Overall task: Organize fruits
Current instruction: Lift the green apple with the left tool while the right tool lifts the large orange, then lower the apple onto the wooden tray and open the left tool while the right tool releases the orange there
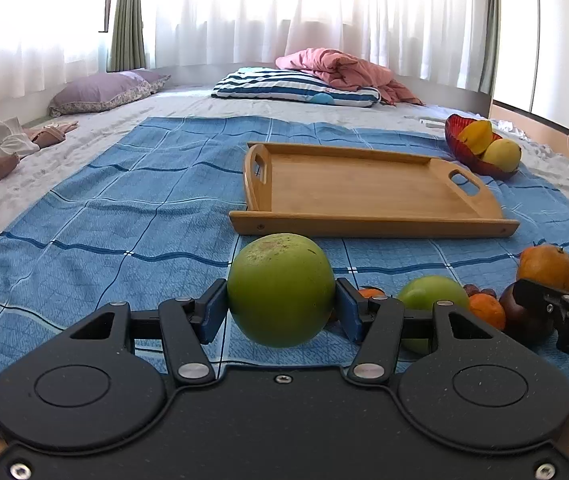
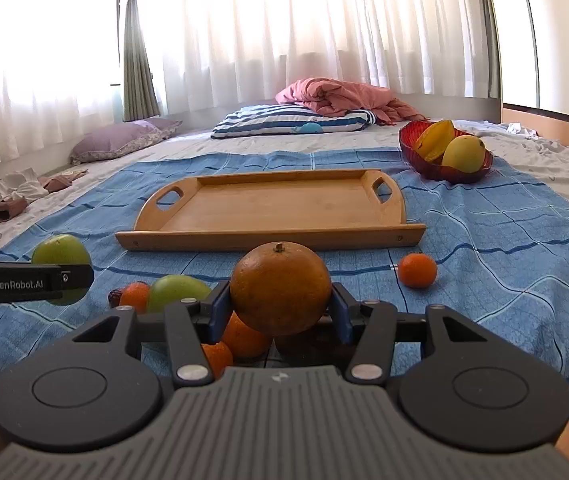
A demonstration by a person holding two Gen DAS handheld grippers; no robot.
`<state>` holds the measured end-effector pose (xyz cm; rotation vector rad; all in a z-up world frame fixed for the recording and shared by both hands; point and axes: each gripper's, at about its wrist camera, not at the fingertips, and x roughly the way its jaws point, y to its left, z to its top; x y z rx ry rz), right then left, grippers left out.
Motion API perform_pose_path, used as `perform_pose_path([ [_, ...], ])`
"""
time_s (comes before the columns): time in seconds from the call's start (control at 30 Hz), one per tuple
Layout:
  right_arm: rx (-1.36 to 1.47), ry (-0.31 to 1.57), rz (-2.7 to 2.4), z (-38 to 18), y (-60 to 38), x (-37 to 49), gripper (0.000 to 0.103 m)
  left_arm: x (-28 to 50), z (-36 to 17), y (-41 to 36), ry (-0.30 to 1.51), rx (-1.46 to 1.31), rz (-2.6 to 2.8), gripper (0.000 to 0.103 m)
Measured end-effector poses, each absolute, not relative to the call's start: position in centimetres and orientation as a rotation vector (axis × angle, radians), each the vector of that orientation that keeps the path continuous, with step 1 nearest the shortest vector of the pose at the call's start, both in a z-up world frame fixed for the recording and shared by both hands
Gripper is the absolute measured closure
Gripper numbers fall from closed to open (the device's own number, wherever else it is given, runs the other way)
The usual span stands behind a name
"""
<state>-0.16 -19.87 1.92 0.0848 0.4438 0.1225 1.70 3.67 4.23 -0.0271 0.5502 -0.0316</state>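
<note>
My left gripper [image 1: 281, 307] is shut on a green apple [image 1: 280, 290], held above the blue cloth just before the wooden tray [image 1: 368, 196]. My right gripper [image 2: 280, 307] is shut on a large orange [image 2: 280, 288], also in front of the tray [image 2: 272, 206]. The orange and right gripper show at the right of the left wrist view [image 1: 546, 268]. The held apple shows at the left of the right wrist view [image 2: 60, 254]. A second green apple [image 2: 176, 290], small tangerines [image 2: 417, 270] and a dark fruit [image 1: 524, 320] lie on the cloth.
A red bowl [image 2: 442, 170] holding a starfruit and a yellow mango stands beyond the tray's right end. The blue checked cloth [image 1: 104, 220] covers a bed. Pillows, a pink blanket [image 2: 340, 98] and clothes lie further back; curtains behind.
</note>
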Motion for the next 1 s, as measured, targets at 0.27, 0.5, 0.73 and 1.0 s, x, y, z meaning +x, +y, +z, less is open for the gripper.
perform_pose_path([
  [0.27,0.116,0.428,0.139,2.7,-20.0,1.1,0.048,3.1,4.8,3.7,0.527,-0.037,-0.052,0.049],
  [0.5,0.103,0.393,0.118,4.1,-20.1,3.0,0.048,5.0,6.1,3.8,0.504,-0.041,-0.083,0.049],
  [0.73,0.129,0.387,0.136,5.1,-20.8,6.4,0.048,8.0,7.1,3.6,0.498,-0.053,-0.077,0.049],
  [1.0,0.117,0.4,0.126,5.3,-21.9,9.7,0.048,11.6,8.2,3.0,0.513,-0.069,-0.094,0.049],
])
